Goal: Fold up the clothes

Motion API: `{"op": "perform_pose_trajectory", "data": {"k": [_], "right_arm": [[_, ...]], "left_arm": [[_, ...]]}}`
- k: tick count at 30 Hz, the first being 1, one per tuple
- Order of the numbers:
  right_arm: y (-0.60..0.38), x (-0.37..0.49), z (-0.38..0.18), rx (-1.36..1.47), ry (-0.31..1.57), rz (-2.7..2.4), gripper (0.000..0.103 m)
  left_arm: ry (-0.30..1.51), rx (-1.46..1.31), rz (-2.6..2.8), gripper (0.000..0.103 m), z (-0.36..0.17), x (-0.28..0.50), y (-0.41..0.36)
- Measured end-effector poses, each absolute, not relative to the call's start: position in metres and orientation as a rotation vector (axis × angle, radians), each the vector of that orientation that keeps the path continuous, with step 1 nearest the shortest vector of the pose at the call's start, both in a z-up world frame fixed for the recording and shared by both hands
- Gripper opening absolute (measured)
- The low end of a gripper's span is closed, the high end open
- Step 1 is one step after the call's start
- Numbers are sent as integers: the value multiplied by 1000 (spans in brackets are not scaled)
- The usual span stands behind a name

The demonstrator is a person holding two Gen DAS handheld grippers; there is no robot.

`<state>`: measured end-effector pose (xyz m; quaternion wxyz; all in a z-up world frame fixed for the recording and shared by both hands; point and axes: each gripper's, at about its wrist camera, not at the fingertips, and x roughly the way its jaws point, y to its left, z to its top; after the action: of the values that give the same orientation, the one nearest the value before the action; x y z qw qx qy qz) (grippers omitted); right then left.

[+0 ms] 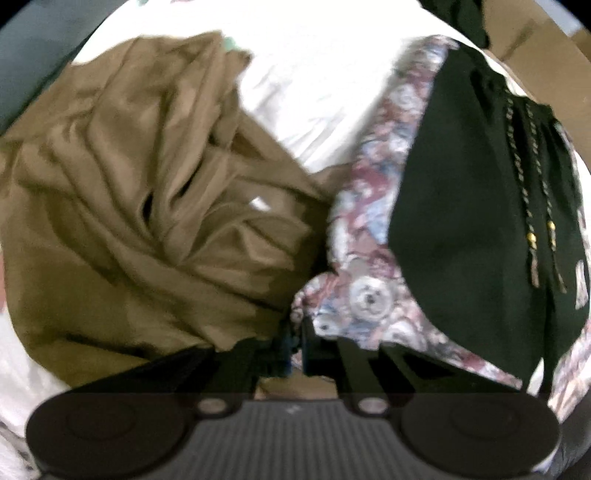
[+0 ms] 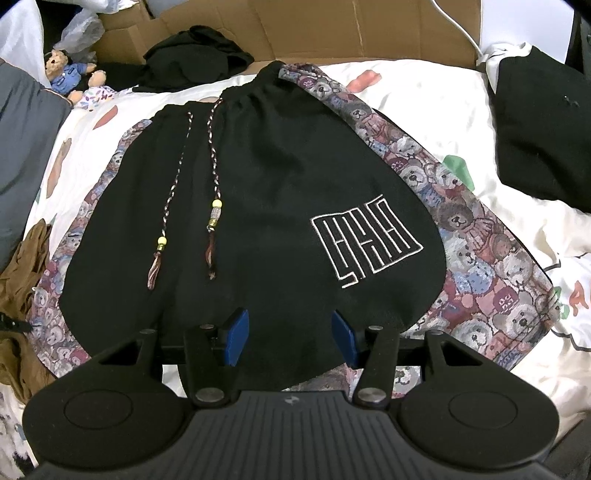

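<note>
Item 1, black shorts (image 2: pixel 258 206): laid flat on the bed (image 2: pixel 424 96), waistband at the far end, hem toward me. Side panels in a teddy-bear print (image 2: pixel 476 258). White line emblem (image 2: pixel 365 245) on the leg nearer my right. Two braided drawstrings (image 2: pixel 214 155) with yellow beads and tassels lie down the front. All places below are given from these shorts.

Item 2, my right gripper (image 2: pixel 290 338): above the hem of the shorts, blue pads (image 2: pixel 238 338) standing about halfway apart, black cloth showing between them. The jaws press on nothing.

Item 3, my left gripper (image 1: pixel 293 350): at the left side panel (image 1: pixel 369 295) of the shorts, low at their edge. Jaws drawn together; the picture is blurred, and I cannot tell whether a fold of the printed cloth is caught between them.

Item 4, brown garment (image 1: pixel 147 206): crumpled in a heap just left of the shorts, touching the printed panel.

Item 5, dark garment (image 2: pixel 195 55): bunched beyond the waistband, against the cardboard box (image 2: pixel 332 26).

Item 6, black clothing (image 2: pixel 535 122): well to the right of the shorts.

Item 7, teddy bear toy (image 2: pixel 70 75): beyond the shorts, far left.
</note>
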<state>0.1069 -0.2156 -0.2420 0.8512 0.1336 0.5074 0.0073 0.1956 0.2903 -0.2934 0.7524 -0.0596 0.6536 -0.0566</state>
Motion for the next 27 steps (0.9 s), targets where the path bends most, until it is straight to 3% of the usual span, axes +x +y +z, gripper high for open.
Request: {"op": "perform_pose_trajectory", "data": {"k": [8, 27], "right_arm": [[-205, 105, -233, 270, 1055, 41, 55], [-83, 123, -195, 196, 996, 297, 55]], "left_arm": [[1333, -174, -234, 5, -253, 205, 261], [1287, -164, -486, 5, -231, 203, 168]]}}
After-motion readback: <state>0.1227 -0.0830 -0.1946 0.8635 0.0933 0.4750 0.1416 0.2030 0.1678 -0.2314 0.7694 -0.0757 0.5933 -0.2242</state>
